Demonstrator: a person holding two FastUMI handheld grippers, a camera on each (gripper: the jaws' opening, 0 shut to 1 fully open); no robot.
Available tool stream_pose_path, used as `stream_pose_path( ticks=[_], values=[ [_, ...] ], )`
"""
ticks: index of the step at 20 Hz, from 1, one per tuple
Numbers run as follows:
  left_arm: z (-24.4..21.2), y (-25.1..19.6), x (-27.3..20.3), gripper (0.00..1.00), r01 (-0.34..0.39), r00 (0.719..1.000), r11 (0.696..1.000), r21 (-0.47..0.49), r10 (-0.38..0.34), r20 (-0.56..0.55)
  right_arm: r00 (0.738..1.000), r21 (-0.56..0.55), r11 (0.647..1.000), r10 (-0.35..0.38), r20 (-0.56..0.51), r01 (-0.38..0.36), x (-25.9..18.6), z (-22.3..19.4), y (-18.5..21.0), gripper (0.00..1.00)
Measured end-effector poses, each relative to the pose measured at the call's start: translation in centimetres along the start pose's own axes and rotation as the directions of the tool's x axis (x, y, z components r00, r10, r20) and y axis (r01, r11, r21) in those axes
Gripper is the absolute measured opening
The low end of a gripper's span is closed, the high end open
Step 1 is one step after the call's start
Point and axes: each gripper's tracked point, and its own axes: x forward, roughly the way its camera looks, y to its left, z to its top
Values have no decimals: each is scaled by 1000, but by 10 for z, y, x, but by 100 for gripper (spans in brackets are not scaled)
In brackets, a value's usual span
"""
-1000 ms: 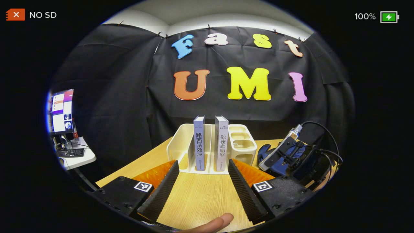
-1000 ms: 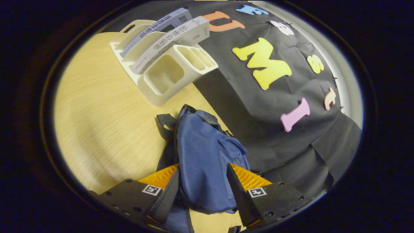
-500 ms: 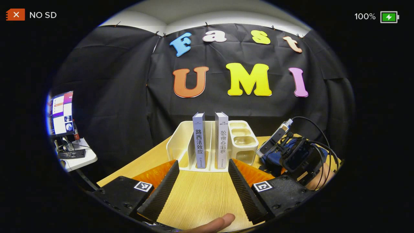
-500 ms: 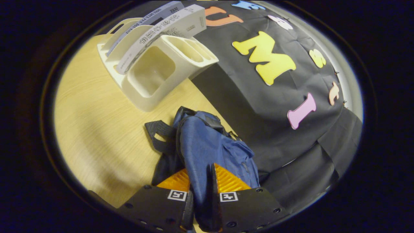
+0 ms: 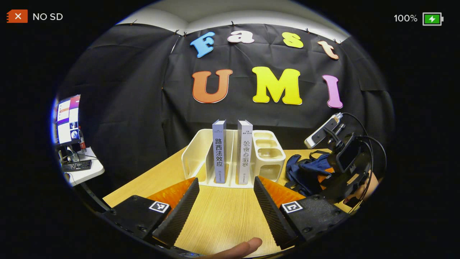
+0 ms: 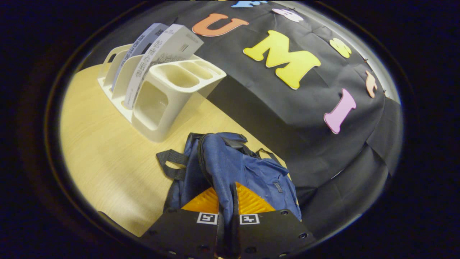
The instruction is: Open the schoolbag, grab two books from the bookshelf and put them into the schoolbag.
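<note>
In the right gripper view my right tool is pinched tight on a fold of the blue schoolbag, both fingers pressing the fabric with almost no gap between them. The schoolbag sits on the wooden bench to the right of the white bookshelf, close to the black cloth wall. Its long axis runs from my tool away toward the far wall, and a black carry strap loops out on its left side. The held fold stands up as a ridge between the fingers.

In the left gripper view my left tool is wide open and holds nothing, hovering over bare bench just in front of the bookshelf. Two books stand upright in its slots, spines facing me, long axes vertical: the left book and the right book, with a divider between them. Both spines carry Chinese characters running top to bottom, which I leave unread. To the right, the other tool and a hand hold the schoolbag. A fingertip shows at the near edge. A monitor stands on a side desk at far left.
</note>
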Motion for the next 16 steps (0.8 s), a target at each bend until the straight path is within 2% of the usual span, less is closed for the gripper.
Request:
stream_pose_path(
  ticks=[2,6,8,12,16],
  values=[
    [-6,3,4,97,3,1000,1000,0,-3,-14,999,65,997,47,18,-48,-5,6,-12,7],
    [-9,23,10,98,-53,998,998,-27,53,-26,990,158,978,128,65,-137,-10,20,-44,5],
    [-8,20,15,98,-45,999,997,-61,43,-33,984,192,966,160,74,-171,-12,25,-67,5],
    [2,21,34,98,-60,997,996,-69,56,-56,976,252,944,191,108,-213,-11,40,-119,5],
    [27,8,56,98,-55,998,997,-51,53,-45,967,345,905,210,146,-248,-7,52,-168,5]
  ],
)
